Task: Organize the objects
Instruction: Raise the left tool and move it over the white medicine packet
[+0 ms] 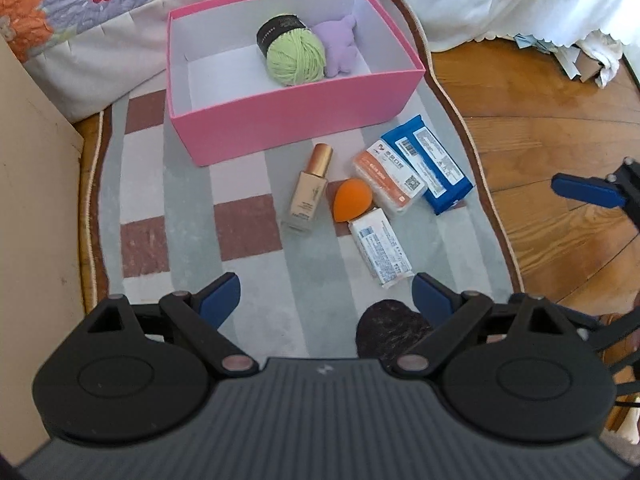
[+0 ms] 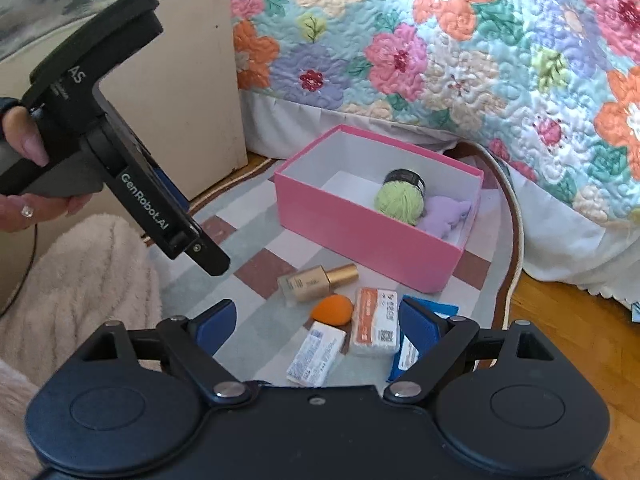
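Observation:
A pink box (image 1: 296, 128) (image 2: 360, 236) stands on the striped rug (image 1: 240, 184). Inside it lie a green yarn ball (image 1: 295, 60) (image 2: 399, 198) and a purple soft toy (image 1: 340, 46) (image 2: 444, 216). In front of the box lie a foundation bottle (image 1: 310, 190) (image 2: 316, 278), an orange sponge (image 1: 352, 200) (image 2: 332, 308), an orange-white pack (image 1: 388, 182) (image 2: 374, 322), a blue pack (image 1: 428, 164) (image 2: 406, 356) and a small white pack (image 1: 380, 250) (image 2: 316, 356). My left gripper (image 1: 326, 292) hovers open over the rug, short of these items. My right gripper (image 2: 318, 320) is open above them, holding nothing.
A flowered quilt (image 2: 440, 60) hangs down behind the box. A beige cabinet (image 1: 32, 200) (image 2: 180, 100) stands to the left. Wood floor (image 1: 540, 140) lies right of the rug. A hand (image 2: 20, 132) holds the left gripper's handle. Fluffy pale fabric (image 2: 80, 280) sits at lower left.

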